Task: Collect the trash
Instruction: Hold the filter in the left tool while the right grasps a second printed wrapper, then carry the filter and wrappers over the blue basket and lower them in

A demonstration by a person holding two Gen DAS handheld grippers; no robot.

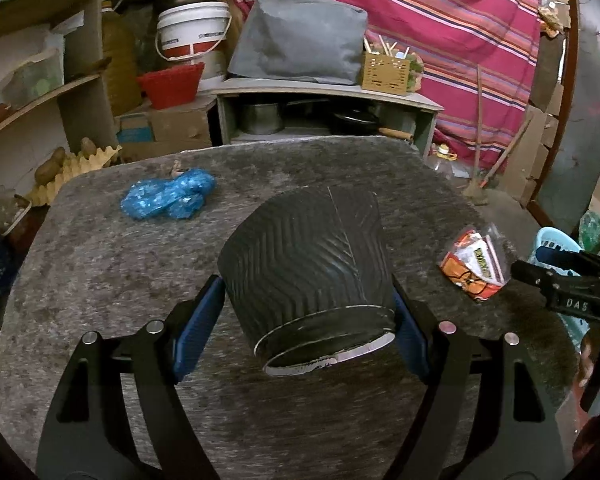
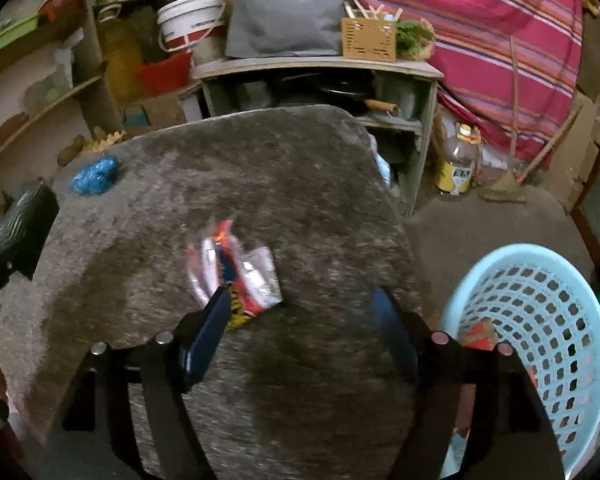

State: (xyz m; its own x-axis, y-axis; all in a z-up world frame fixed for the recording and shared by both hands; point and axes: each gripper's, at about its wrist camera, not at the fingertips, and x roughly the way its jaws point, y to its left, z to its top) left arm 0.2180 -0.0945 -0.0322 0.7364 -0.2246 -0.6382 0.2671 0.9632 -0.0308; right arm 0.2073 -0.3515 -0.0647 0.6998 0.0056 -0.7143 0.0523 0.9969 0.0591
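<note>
**Cup in the left gripper, wrapper by the right one**

Cup first: the left gripper (image 1: pixel 308 312) has its two blue pads pressed against the sides of a black ribbed paper cup (image 1: pixel 306 264), one pad each side. The cup is tipped over, with the white-edged rim facing the camera and the bottom pointing toward the far edge of the table (image 1: pixel 100 280). It looks lifted off the grey fuzzy cover, but honestly I can't tell for sure from this angle.

The right gripper (image 2: pixel 300 312) is spread wide open over the table's right edge, nothing between the pads. Its left finger (image 2: pixel 208 332) sits just at the near corner of the orange and white snack wrapper (image 2: pixel 236 276), which lies crumpled near the right edge. Whether the finger actually touches it, can't tell, that bit is blurry. From the left wrist camera, the same wrapper (image 1: pixel 476 264) shows right of the cup, with the right gripper's dark tip just beside it.

A crumpled blue plastic bag (image 1: pixel 168 198) sits near the far left corner, well apart from everything else.

Off the right edge, down on the floor, there's a light blue perforated basket (image 2: pixel 548 320) with something orange already in the bottom. Cluttered shelves and a striped red cloth (image 1: pixel 440 20) are behind the table.
</note>
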